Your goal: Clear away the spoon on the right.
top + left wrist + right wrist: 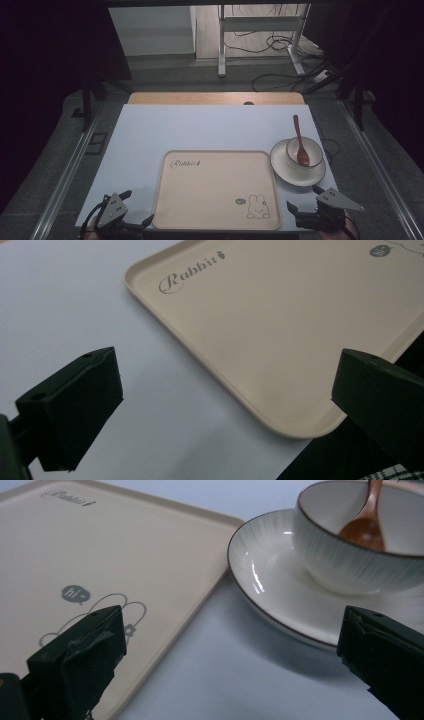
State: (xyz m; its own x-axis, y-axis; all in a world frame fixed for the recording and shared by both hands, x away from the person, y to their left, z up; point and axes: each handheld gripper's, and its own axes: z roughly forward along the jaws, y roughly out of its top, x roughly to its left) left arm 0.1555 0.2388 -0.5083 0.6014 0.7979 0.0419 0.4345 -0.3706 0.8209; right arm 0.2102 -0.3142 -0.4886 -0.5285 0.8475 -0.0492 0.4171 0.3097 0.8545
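Observation:
A beige tray [215,187] with a rabbit drawing lies at the front middle of the white table [200,127]. To its right a white bowl [303,151] stands on a white saucer [298,172], with a brown wooden spoon [299,141] resting in the bowl. My left gripper [136,207] is open at the tray's front left corner [300,427], nothing between its jaws. My right gripper [304,198] is open just in front of the saucer [280,587], beside the tray's right edge [200,587]. The bowl [360,545] and spoon [367,522] are close ahead of it.
Behind the white sheet a strip of wooden tabletop [215,98] shows. Beyond it are the legs of a white desk frame [260,35] and cables [280,75] on the floor. Metal rails [65,175] run along both sides of the table.

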